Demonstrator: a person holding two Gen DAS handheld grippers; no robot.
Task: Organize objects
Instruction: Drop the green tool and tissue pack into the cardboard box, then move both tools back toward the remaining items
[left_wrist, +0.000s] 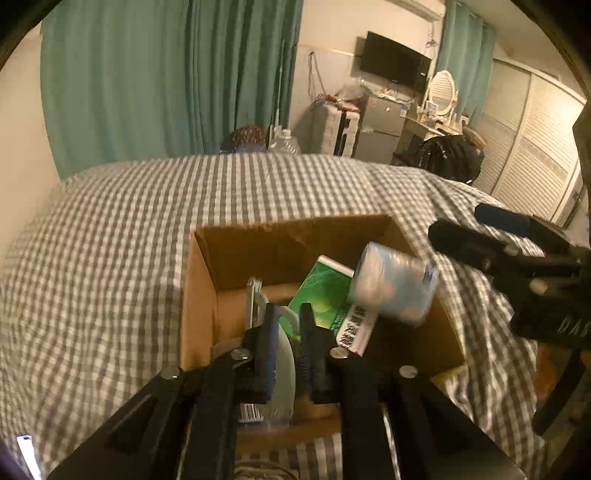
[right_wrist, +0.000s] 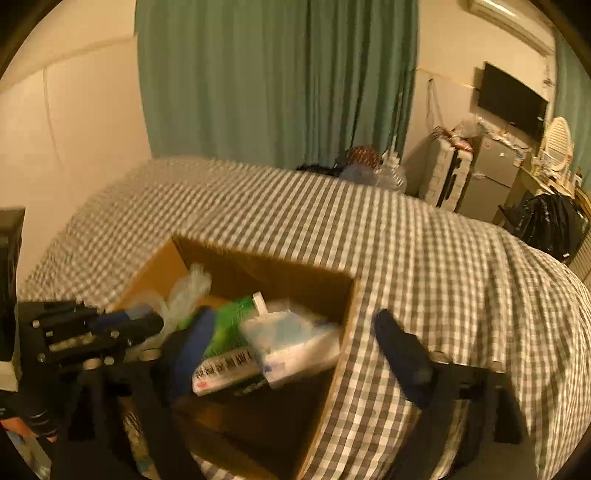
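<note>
Site: cardboard box (left_wrist: 201, 295) standing open on a bed with a grey checked cover (left_wrist: 110, 240).
Already in box: green packet (left_wrist: 321, 295) leaning against the inside, with a white printed label at its lower end; clear plastic wrapping (right_wrist: 188, 291) at the left end, seen from the right wrist.
In transit: pale blue-and-white wrapped pack (left_wrist: 395, 284), blurred, at the right side of the box opening, lying over the green packet; not gripped by either tool.
Left gripper (left_wrist: 288, 325): fingers narrow, set on either side of a thin translucent plastic item (left_wrist: 284, 365) over the near edge of the box; pressing or just released cannot be told.
Right gripper (right_wrist: 295, 354): fingers spread wide over the box, nothing clamped between them.
Progress: judged well under way, several items boxed.
Outstanding: translucent item not yet fully down in the box; no other loose items visible on the cover.
</note>
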